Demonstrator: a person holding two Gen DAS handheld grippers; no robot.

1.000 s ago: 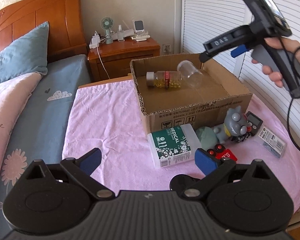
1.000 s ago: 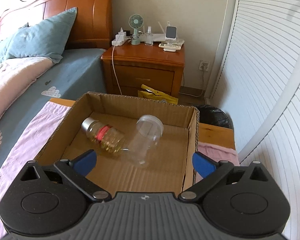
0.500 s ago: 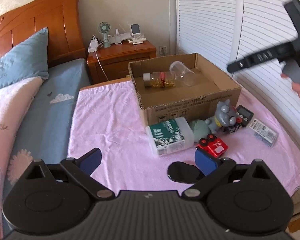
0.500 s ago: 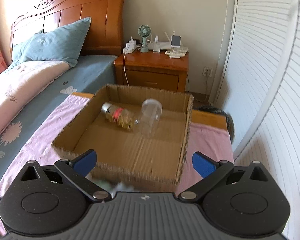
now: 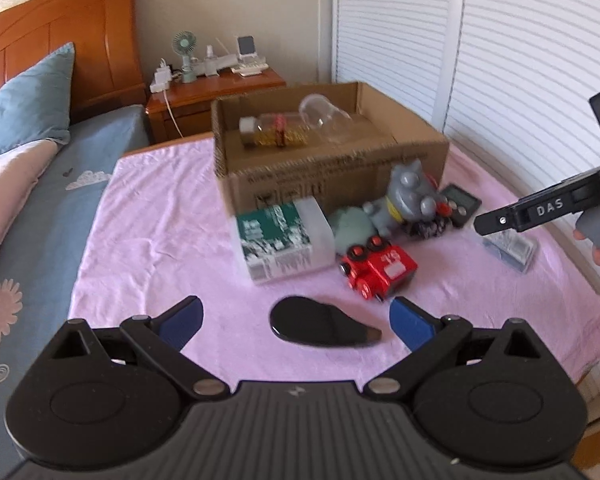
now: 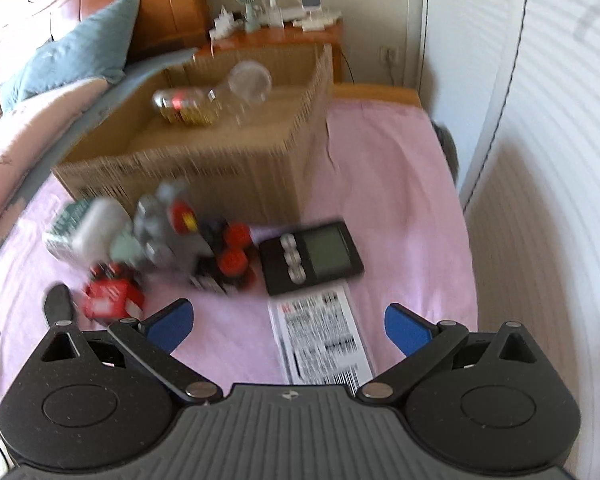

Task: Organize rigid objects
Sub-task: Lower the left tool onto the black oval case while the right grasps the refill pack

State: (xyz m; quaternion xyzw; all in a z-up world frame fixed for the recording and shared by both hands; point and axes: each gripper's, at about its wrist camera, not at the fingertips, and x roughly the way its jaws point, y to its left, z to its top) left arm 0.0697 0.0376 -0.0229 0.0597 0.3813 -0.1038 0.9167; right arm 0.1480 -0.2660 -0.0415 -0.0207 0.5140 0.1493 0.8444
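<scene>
An open cardboard box (image 5: 340, 184) on the pink cloth holds a jar of yellow bits (image 5: 274, 134) and a clear jar (image 5: 326, 118). In front lie a green-white box (image 5: 280, 236), a red toy car (image 5: 378, 266), a grey cat figure (image 5: 410, 198), a black timer (image 6: 312, 258), a flat labelled pack (image 6: 322, 338) and a black oval thing (image 5: 320, 322). My left gripper (image 5: 296, 320) is open and empty above the black oval thing. My right gripper (image 6: 288, 326) is open and empty, low over the labelled pack.
A wooden nightstand (image 5: 216, 88) with a small fan stands behind the box. The bed with a blue pillow (image 5: 24, 104) is to the left. White louvred doors (image 5: 500, 60) line the right side. The table's edge (image 6: 380, 92) shows behind the box.
My right gripper has pulled back from over the box and dropped toward the items in front of it. My left gripper has drawn back a little. Both stay open.
</scene>
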